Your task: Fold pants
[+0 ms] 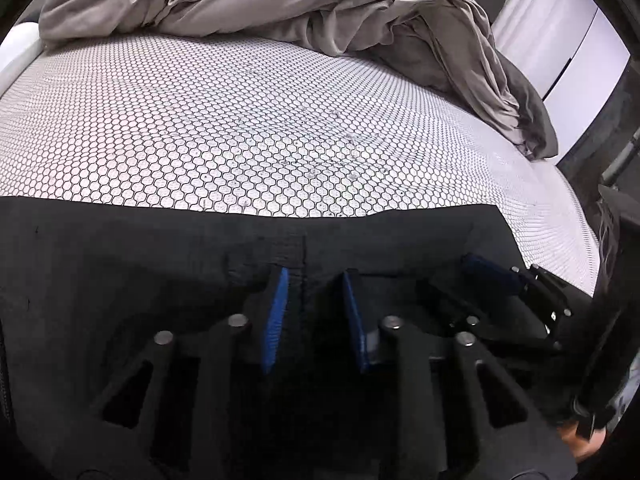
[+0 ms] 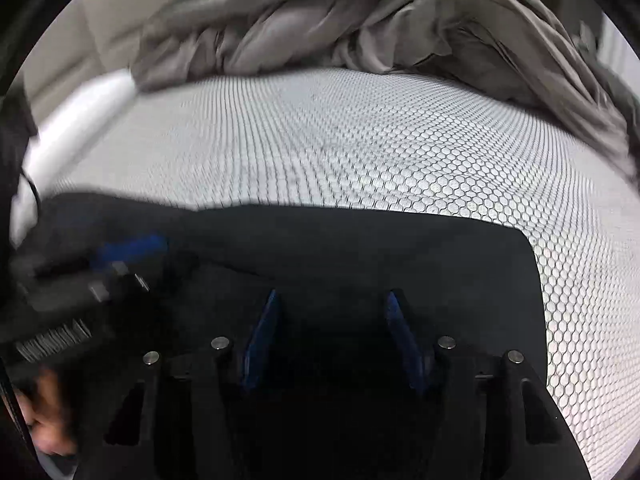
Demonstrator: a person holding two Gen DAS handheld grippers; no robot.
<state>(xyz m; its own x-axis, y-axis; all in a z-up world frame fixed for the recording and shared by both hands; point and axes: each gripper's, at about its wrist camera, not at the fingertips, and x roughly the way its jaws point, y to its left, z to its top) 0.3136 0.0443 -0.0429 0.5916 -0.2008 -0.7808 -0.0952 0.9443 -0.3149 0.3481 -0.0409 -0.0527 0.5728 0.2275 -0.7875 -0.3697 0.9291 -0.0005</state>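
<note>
White mattress with black honeycomb print (image 1: 248, 120) fills both views. Crumpled grey-brown duvet (image 1: 280, 4) heaped along its far side. Black fabric pants (image 1: 120, 264) spread flat on near part of mattress, far edge straight, one corner visible in right wrist view. Left gripper, black with blue pads (image 1: 314, 276), low over pants, jaws narrowed astride centre seam; grip on cloth cannot be told. Right gripper, same make (image 2: 330, 300), jaws apart above pants, nothing clamped. Views blurred at edges.

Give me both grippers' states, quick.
Left gripper: jaws narrowed over the black pants, grip cannot be told.
Right gripper: open above the pants, holding nothing.
</note>
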